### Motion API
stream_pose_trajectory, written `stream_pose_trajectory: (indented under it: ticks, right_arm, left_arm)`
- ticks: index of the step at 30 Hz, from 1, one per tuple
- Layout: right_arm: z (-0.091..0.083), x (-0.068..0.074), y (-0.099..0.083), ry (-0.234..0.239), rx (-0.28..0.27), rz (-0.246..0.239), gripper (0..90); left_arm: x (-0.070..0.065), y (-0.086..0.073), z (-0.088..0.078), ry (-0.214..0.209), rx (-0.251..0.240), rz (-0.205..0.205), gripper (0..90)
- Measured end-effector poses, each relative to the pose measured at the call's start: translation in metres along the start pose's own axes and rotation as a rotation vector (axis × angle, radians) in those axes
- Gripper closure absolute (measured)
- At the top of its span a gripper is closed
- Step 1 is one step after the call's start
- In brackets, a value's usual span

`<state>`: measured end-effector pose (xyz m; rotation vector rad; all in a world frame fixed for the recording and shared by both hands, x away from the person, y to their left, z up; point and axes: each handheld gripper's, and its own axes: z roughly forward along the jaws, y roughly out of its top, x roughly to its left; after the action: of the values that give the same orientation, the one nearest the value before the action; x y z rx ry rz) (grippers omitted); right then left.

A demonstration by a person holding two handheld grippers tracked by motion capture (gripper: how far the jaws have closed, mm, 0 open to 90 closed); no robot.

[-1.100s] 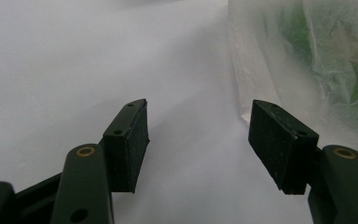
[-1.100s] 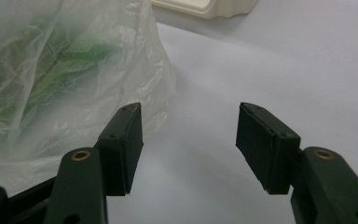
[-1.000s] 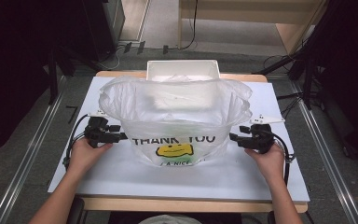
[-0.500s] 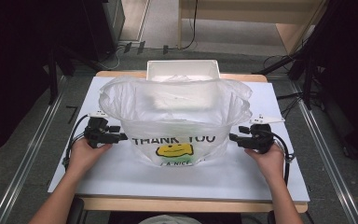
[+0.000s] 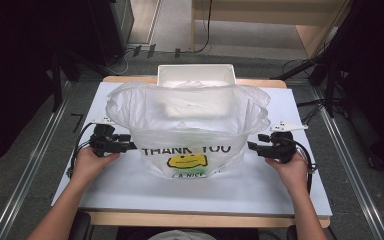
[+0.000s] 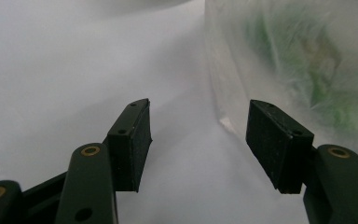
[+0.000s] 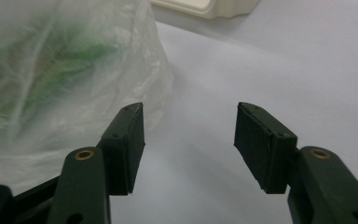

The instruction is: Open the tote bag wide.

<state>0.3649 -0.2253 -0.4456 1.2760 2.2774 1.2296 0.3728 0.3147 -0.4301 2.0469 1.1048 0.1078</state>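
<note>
Now, on the left, the left hand-held gripper (image 5: 129,146) sits spread and empty beside the plastic bag (image 5: 187,127) standing mid-surface (image 5: 130,182) — right hand-held gripper (image 5: 252,146) likewise gaping. Looks like a two-sided grab is next: each needs film between its jaws. Green contents — too blurred to name.

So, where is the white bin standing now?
In the high view the white bin stands at the far edge of the table, at its middle, directly behind the plastic bag; the bag's raised rim covers its near side.
</note>
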Motion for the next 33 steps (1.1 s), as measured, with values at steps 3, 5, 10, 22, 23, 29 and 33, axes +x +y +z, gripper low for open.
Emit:
stream_pose_trajectory:
  ticks: [3,5,10,22,23,29,33]
  right_arm:
    - [-0.002,-0.004,0.005,0.042,0.010,0.018,46.0]
    - [-0.003,-0.004,0.010,0.055,0.013,-0.014,46.4]
    - [-0.007,-0.004,0.024,0.079,-0.002,-0.030,46.5]
    - [-0.019,-0.020,0.057,0.101,0.002,-0.062,50.7]
    - [-0.020,-0.023,0.059,0.107,-0.001,-0.056,50.8]
    - [-0.033,-0.031,0.081,0.111,-0.035,-0.062,52.4]
    - [-0.039,-0.033,0.097,0.127,-0.056,-0.097,53.6]
  left_arm:
    - [0.000,0.009,-0.005,-0.034,-0.012,0.000,41.5]
    - [0.000,0.014,-0.007,-0.027,-0.015,0.005,41.6]
    - [0.002,0.024,-0.008,-0.030,-0.009,0.018,42.6]
    - [0.009,0.050,-0.021,-0.022,-0.018,0.031,45.8]
    - [0.009,0.051,-0.021,-0.016,-0.020,0.032,46.1]
    - [0.013,0.065,-0.023,-0.010,-0.002,0.047,52.0]
    - [0.012,0.079,-0.028,-0.023,0.002,0.077,52.9]
